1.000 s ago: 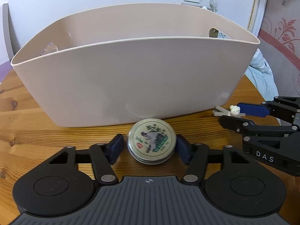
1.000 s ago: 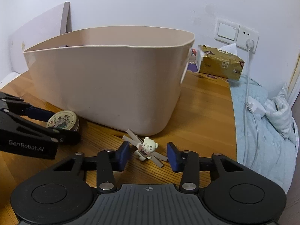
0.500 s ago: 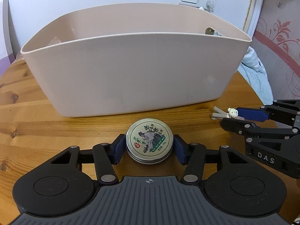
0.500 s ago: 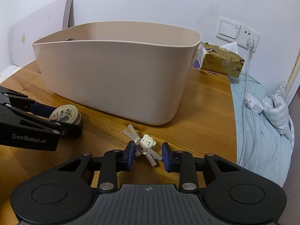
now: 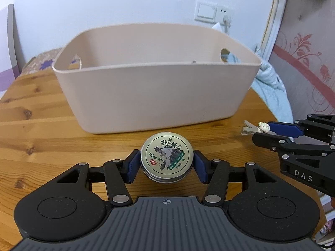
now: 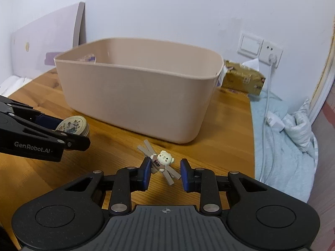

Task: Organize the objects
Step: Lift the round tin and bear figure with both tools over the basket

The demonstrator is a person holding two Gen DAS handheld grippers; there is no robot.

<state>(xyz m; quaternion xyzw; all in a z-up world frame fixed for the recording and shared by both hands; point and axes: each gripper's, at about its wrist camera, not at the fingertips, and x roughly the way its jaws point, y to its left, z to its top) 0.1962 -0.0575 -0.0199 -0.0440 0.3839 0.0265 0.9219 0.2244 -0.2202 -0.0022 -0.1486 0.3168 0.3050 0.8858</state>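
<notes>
While the beige plastic tub [image 5: 155, 96] sits in the middle of the wooden table [image 5: 37, 129], both grippers hang in front of its near wall, each with something between its pads. To the left of the tub's front, the left gripper [image 5: 166, 166] is closed partway on a round balm tin [image 5: 166, 159], one blue pad pressed to each side of its rim. The tin's printed lid, green leaves and a red seal, faces up, and it looks lifted a little clear of the table, just short of the tub wall. From the other camera the same tin [image 6: 72, 125] shows at the tub's left front corner, clamped in those black fingers.

Further right along the tub's front, the right gripper [image 6: 165, 172] has its jaws drawn narrow around a small hair clip [image 6: 160, 163] topped with a cream bear figure. Its left pad touches the bear; the right pad stands just apart from the grey clip blades, so I cannot tell whether the grip is firm. Beyond the tub's right end a tissue box [image 6: 242, 79] sits against the wall.
</notes>
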